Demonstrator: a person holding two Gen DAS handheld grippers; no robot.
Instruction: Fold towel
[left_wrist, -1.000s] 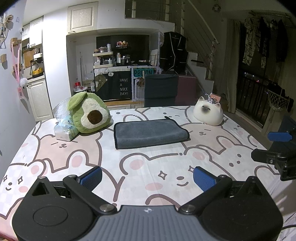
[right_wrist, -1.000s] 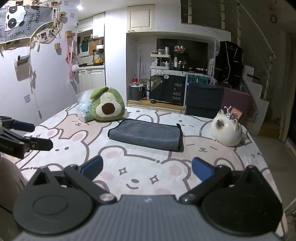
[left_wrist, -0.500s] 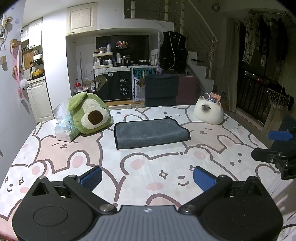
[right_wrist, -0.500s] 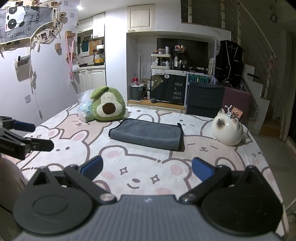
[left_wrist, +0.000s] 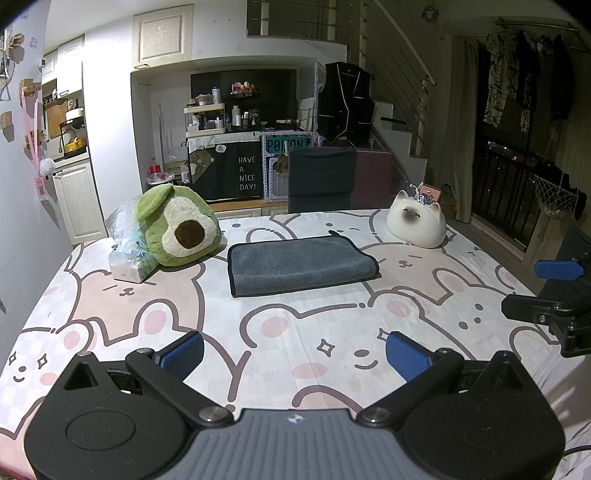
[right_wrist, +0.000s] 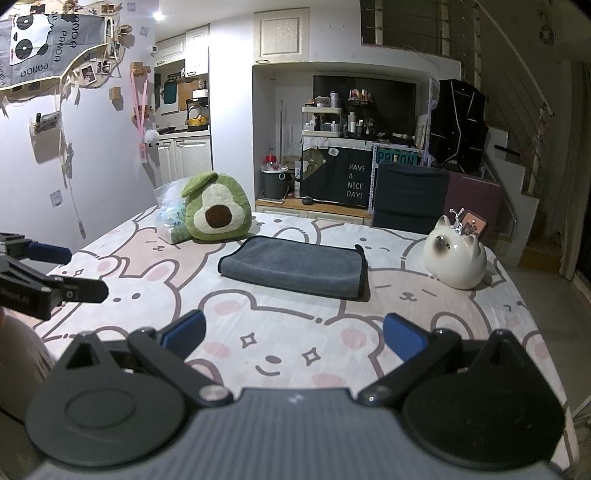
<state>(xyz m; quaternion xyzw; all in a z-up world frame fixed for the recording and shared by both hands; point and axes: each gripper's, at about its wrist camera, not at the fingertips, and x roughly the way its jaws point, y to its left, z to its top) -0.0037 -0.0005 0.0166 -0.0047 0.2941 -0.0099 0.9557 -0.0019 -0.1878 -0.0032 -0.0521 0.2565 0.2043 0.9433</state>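
Your left gripper (left_wrist: 295, 347) and right gripper (right_wrist: 293, 334) hover over the bunny-print tablecloth (left_wrist: 258, 332), both spread wide and holding nothing, well short of the grey towel (left_wrist: 301, 264), which lies folded at mid-table between an avocado plush (left_wrist: 177, 230) and a white cat figurine (left_wrist: 417, 223)

My left gripper (left_wrist: 295, 350) held low and level, blue-padded fingers (left_wrist: 183, 350) spread wide with nothing between, my right gripper (right_wrist: 293, 334) alongside at the same height, likewise wide apart and empty, both pointing forward
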